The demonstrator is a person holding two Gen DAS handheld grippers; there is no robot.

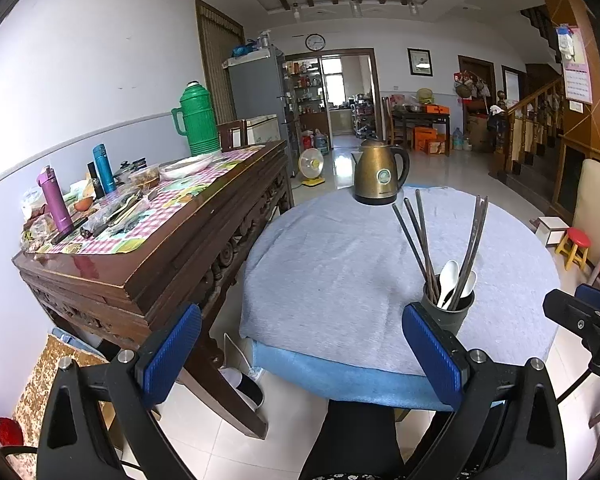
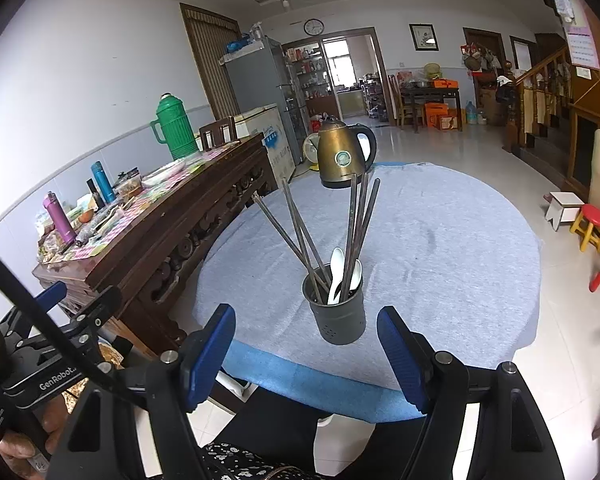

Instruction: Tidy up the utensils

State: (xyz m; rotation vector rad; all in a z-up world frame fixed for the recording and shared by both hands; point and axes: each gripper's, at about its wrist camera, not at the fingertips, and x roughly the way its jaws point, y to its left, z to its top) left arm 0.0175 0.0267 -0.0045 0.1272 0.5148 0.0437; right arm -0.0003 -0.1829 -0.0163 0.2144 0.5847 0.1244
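A dark grey utensil cup (image 2: 339, 318) stands near the front edge of a round table with a light blue cloth (image 2: 440, 248). It holds several dark chopsticks (image 2: 358, 232) and white spoons (image 2: 336, 276). My right gripper (image 2: 306, 350) is open and empty, just in front of the cup. My left gripper (image 1: 302, 350) is open and empty, left of the cup (image 1: 449, 314), which sits by its right finger. The right gripper also shows at the right edge of the left wrist view (image 1: 580, 312).
A brass kettle (image 1: 380, 176) stands at the table's far edge. A dark wooden sideboard (image 1: 172, 248) to the left carries a green thermos (image 1: 194, 120), bottles and dishes. A red stool (image 2: 590, 226) and a white step (image 2: 564, 208) stand on the floor at right.
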